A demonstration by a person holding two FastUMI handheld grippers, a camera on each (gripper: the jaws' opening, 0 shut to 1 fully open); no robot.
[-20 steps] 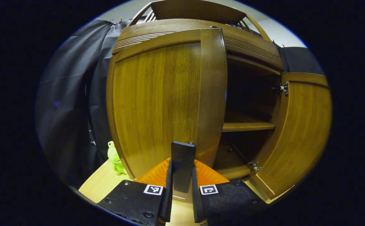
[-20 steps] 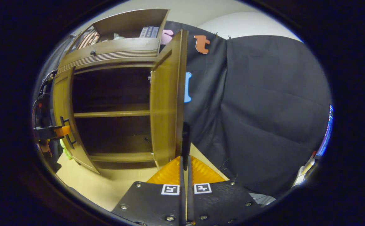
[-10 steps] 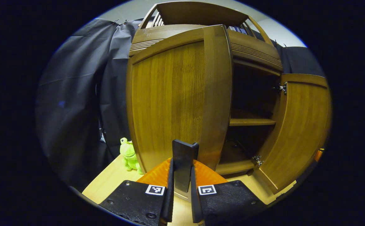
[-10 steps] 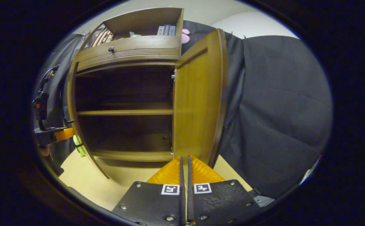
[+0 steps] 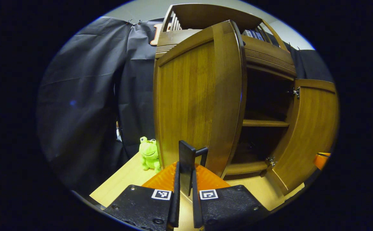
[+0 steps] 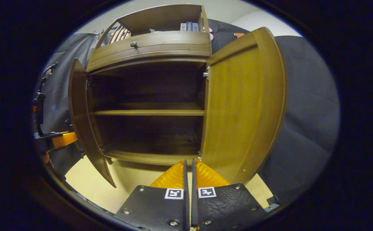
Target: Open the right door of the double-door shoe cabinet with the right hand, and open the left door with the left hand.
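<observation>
The left hand-held gripper (image 5: 184, 179) is clamped on the dark handle (image 5: 186, 163) of the left door (image 5: 199, 96), which stands swung open just ahead of it; a green frog toy (image 5: 149, 154) sits on the worktop (image 5: 122, 179) to its left. The right hand-held gripper (image 6: 188, 179) has its fingers closed together on nothing; the right door (image 6: 241, 109) stands wide open ahead to its right, and the shoe cabinet (image 6: 148, 112) shows its shelf.

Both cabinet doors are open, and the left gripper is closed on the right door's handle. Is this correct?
Not quite: the left gripper grips the handle of the left door, as the left gripper view shows. Both doors are indeed open; the right door hangs free.
</observation>
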